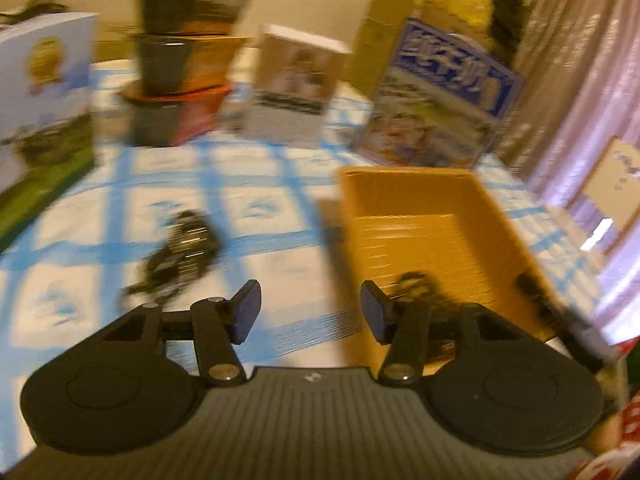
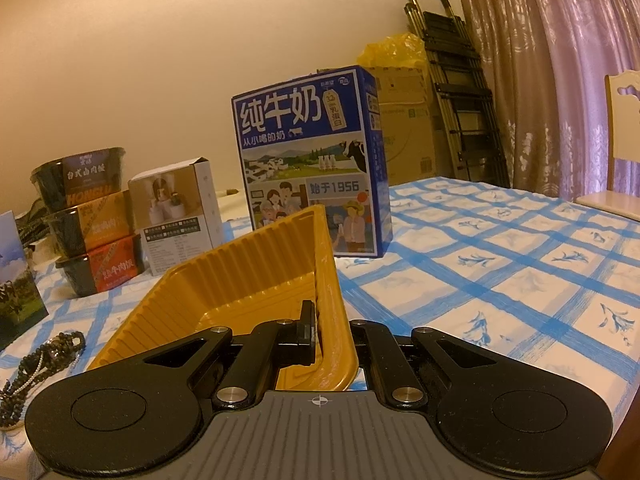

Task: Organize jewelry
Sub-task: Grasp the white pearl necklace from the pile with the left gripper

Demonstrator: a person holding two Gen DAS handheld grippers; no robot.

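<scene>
Left wrist: left claw (image 1: 310, 314) hung released, nothing between pads, above surface (image 1: 280, 184); blurred bead pile (image 1: 180, 256) beside yellow tray (image 1: 420, 216). Best aimed squarely over beads.

Right wrist: right claw (image 2: 320, 336) clenched on tray (image 2: 256, 280) wall, tilting it; beads (image 2: 40, 364) left. Best held steady.

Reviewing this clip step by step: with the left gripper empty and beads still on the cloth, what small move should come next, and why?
Probably swing the left gripper, open and empty, over to the dark bead strands lying on the checked tablecloth beside the yellow tray and close on them. The right gripper is shut on the tray's wall, tilting it, so the tray is steadied to receive them. One dark piece seems to lie inside already, though blur hides detail.
</scene>
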